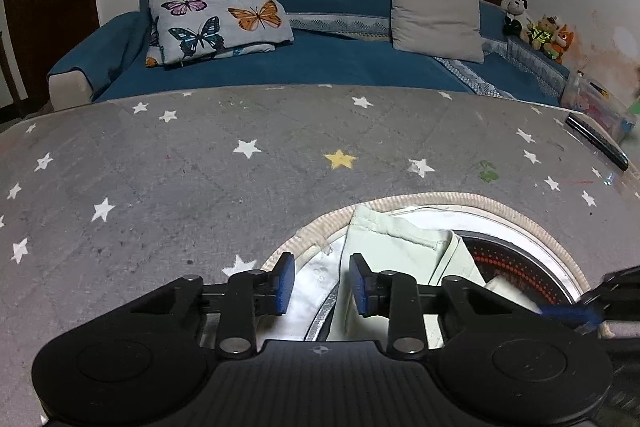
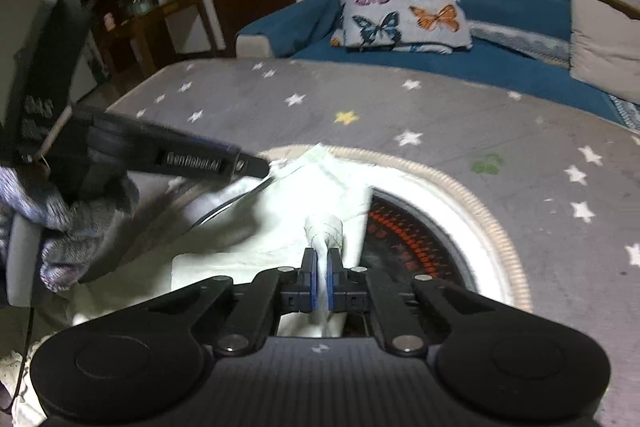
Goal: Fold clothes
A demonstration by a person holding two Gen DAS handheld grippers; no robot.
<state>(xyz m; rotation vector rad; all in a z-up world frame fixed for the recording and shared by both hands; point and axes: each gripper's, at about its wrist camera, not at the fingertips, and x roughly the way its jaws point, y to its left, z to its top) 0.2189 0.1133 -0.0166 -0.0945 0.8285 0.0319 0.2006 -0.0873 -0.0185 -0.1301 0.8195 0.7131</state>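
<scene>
A pale green garment [image 1: 400,259] lies across a round opening with a beige rim [image 1: 460,197] in the grey star-patterned table cover [image 1: 180,187]. My left gripper [image 1: 322,285] stands open at the garment's left edge, with its blue pads [image 1: 285,283] apart and no cloth pinched. In the right wrist view the garment [image 2: 260,227] glows bright. My right gripper [image 2: 322,275] is shut on a bunched fold of it [image 2: 325,229]. The left gripper [image 2: 256,167], held by a hand in a knitted sleeve [image 2: 64,227], reaches in from the left at the cloth's far edge.
Inside the rim sits a dark disc with orange-red dots [image 2: 404,239]. A black remote [image 1: 596,141] lies at the table's right edge. Behind the table stands a blue sofa [image 1: 340,63] with a butterfly pillow [image 1: 218,13], a beige cushion [image 1: 436,17] and plush toys [image 1: 540,27].
</scene>
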